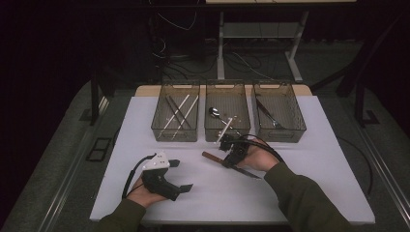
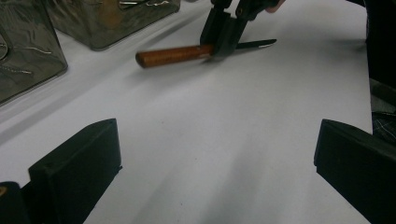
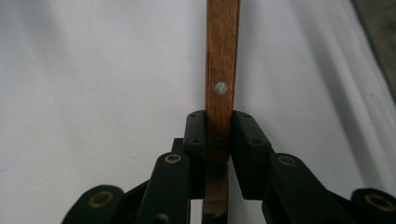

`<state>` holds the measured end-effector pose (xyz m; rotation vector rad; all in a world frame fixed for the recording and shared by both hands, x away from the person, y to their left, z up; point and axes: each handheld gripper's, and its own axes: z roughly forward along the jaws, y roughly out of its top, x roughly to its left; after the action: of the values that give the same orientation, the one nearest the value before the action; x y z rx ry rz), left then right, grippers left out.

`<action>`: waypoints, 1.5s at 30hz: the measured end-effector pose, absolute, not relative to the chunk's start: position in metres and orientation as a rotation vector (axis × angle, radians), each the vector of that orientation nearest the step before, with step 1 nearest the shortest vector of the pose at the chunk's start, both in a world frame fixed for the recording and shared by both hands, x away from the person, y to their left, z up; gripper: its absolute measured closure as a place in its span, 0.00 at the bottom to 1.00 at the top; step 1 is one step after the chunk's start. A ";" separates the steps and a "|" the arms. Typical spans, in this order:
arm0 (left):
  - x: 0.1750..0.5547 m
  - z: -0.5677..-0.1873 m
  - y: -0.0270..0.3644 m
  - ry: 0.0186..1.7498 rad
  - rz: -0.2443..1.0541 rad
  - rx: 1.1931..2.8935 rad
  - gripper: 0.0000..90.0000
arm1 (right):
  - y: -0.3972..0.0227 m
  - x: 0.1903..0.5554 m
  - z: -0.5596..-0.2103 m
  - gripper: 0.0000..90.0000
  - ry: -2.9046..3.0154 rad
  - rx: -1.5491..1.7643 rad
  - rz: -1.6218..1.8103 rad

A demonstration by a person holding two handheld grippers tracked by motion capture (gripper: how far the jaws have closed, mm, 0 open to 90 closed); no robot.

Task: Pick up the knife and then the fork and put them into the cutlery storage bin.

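A knife with a brown wooden handle (image 1: 212,157) and a dark blade lies on the white table (image 1: 309,183), in front of the middle bin. My right gripper (image 1: 231,159) is shut on the knife (image 3: 220,70) near where handle meets blade, its pads (image 3: 196,140) pressing both sides of the wood. From the left gripper view the same knife (image 2: 173,55) lies ahead with the right gripper (image 2: 223,37) clamped on it. My left gripper (image 1: 181,175) rests at the front left, jaws wide open with bare table between them (image 2: 215,158).
Three clear bins stand in a row at the back: the left bin (image 1: 175,118) holds chopsticks, the middle bin (image 1: 227,116) a spoon, the right bin (image 1: 279,116) a fork. Cables trail from both grippers. The table's front edge is close to the forearms.
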<state>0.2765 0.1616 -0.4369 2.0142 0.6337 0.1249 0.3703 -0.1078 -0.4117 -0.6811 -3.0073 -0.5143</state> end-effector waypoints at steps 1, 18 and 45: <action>0.277 -0.437 0.162 0.634 0.125 2.014 0.00 | -0.111 0.371 -0.410 0.86 -3.003 -0.685 -0.530; 0.277 -0.437 0.162 0.626 0.127 2.026 0.00 | -0.181 0.369 -0.375 0.86 -2.858 -0.904 -0.940; 0.278 -0.437 0.162 0.629 0.123 2.025 0.00 | -0.277 0.404 -0.304 0.85 -2.767 -1.346 -1.393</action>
<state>0.2777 0.1621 -0.4373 2.0255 0.6286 0.1231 0.4039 -0.2772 -0.3035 -1.3463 -2.7674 -1.3927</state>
